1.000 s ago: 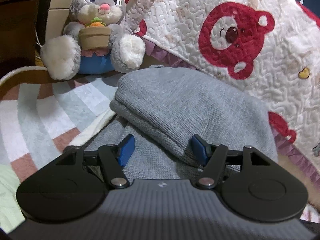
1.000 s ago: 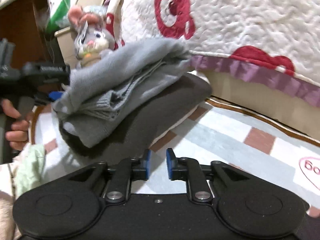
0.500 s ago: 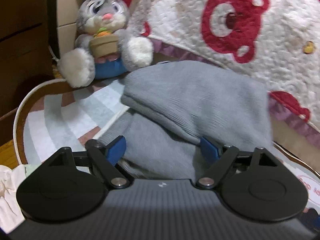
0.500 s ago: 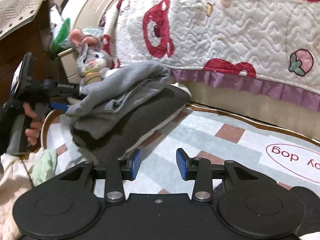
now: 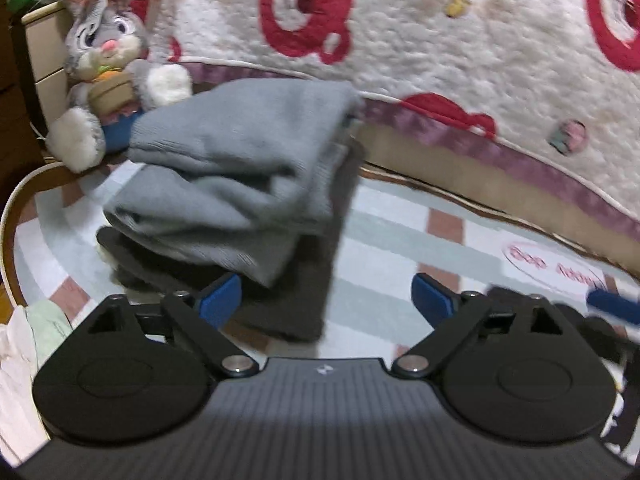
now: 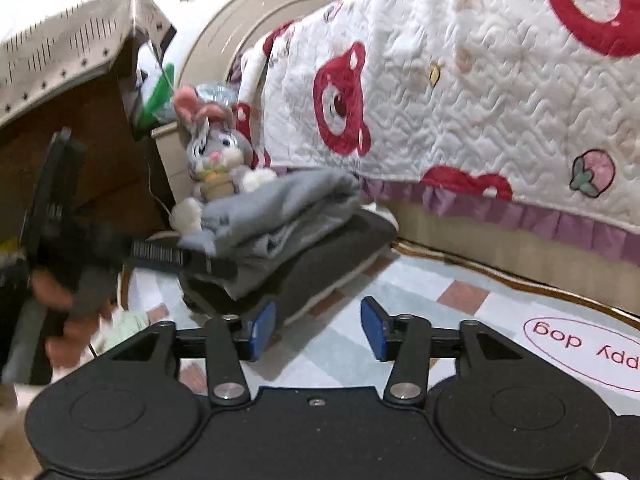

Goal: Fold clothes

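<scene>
Change, left: left gripper (image 5: 326, 300) sits back from the grey sweater (image 5: 236, 176), which a second ago lay between its jaws; now the jaws are wide and opening, nothing between them but rug.
Change, right: right gripper (image 6: 318, 330) has jaws partly apart and opening; a second ago they were nearly shut. Nothing between them.
Sweater: folded bundle, released, resting on a dark folded garment (image 5: 304, 280) on the rug (image 5: 400, 240), just beside the bed.
Meaning: judged, this item's fold is done and set on the stack; both hands are free for the next piece.
Next piece: pale clothes (image 5: 28, 344) heaped at the lower left edge of the left view are likely candidates; type cannot be told.
Surroundings: plush rabbit (image 5: 108, 64) touching or just behind the stack; quilt (image 5: 440, 40) with red bears hanging off the bed; wooden cabinet (image 6: 80, 152) at left.
Obstruction: none between the grippers and the stack. In the right view the left gripper crosses in front of the stack's near edge, blurred.
Risk: sweater edges hang loose over the dark garment; a brush past could topple the stack.
</scene>
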Tool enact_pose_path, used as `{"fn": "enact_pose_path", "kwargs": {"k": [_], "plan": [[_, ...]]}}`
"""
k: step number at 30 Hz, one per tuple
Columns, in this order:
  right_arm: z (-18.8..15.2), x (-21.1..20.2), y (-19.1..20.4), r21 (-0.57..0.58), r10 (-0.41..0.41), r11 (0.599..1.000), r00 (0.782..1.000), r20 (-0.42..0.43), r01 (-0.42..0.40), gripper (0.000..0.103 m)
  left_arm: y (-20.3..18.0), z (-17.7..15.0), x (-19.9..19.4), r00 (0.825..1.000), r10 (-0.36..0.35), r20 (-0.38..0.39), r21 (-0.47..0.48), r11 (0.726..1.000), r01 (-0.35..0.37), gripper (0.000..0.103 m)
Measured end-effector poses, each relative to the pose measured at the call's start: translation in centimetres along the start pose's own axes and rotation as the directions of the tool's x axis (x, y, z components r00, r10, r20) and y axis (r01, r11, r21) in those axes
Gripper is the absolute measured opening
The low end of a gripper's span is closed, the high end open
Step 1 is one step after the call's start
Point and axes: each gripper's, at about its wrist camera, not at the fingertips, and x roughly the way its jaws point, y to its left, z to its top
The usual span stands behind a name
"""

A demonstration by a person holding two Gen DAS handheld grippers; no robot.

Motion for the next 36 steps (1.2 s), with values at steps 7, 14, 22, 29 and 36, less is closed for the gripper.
{"fn": "enact_pose_path", "kwargs": {"k": [7,14,22,29,36], "plan": [[0.0,-2.6,1.1,-0.029,-0.037,0.999,0.999,-0.001,0.037,0.076,-2.7,-2.2,-2.6,0.998,0.004,-0.067,0.022,1.0,-0.002,0.097],[-0.7,-3.3,2.3,-0.101,-0.069,0.993,0.997,-0.036,0.065,0.092,-4.5,-2.8,-4.9,0.995,0.036,-0.098,0.049,0.998,-0.031,0.099],[-0.9,-3.0,2.7,-0.11,-0.067,0.992,0.995,-0.075,0.058,0.092,-4.6,-3.0,-6.3,0.991,0.055,-0.122,0.048,0.998,-0.05,0.102],[-0.9,-2.7,2.5,-0.051,-0.055,0.997,0.995,-0.088,0.051,0.092,-5.1,-2.9,-6.8,0.991,0.071,-0.109,0.068,0.996,-0.064,0.102],[-1.0,-2.5,3.1,-0.11,-0.12,0.988,0.989,-0.091,0.109,0.092,-6.1,-2.8,-6.8,0.993,0.071,-0.091,0.109,0.992,-0.061,0.102]]}}
